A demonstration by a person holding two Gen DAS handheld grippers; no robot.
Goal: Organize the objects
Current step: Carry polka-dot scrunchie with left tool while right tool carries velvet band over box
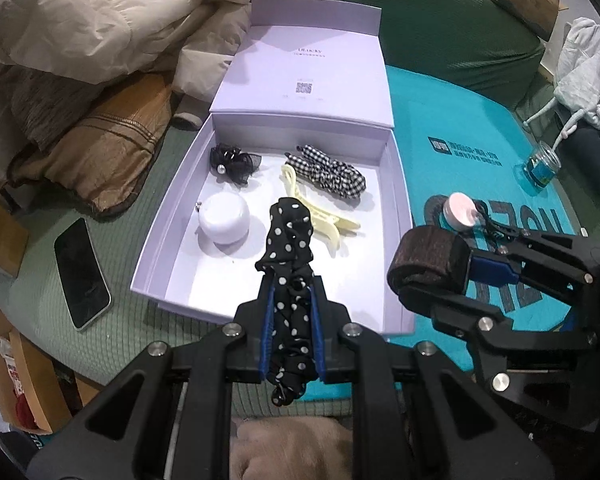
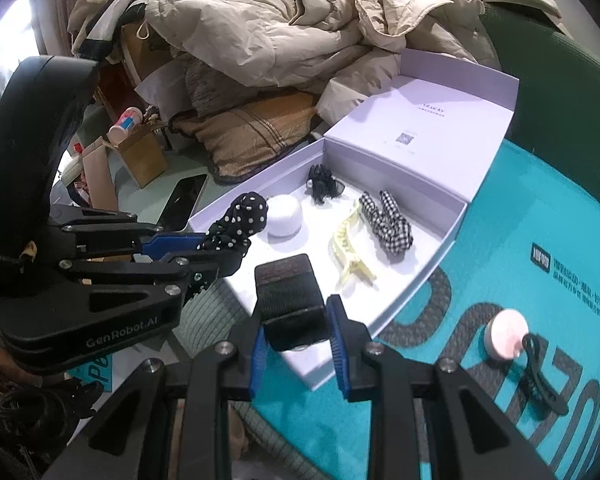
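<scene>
Lavender gift box lies open, lid flipped back. Above its front edge: right gripper jaws clamped on brown-black velcro hair roller; left gripper jaws shut tight on black white-dotted scrunchie.

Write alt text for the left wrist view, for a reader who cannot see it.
The left gripper is shut on a black polka-dot scrunchie over an open lilac box holding a white jar, cream hair claw, gingham scrunchie and black bow. Beside it, the right gripper grips a dark brown velcro roller.
</scene>
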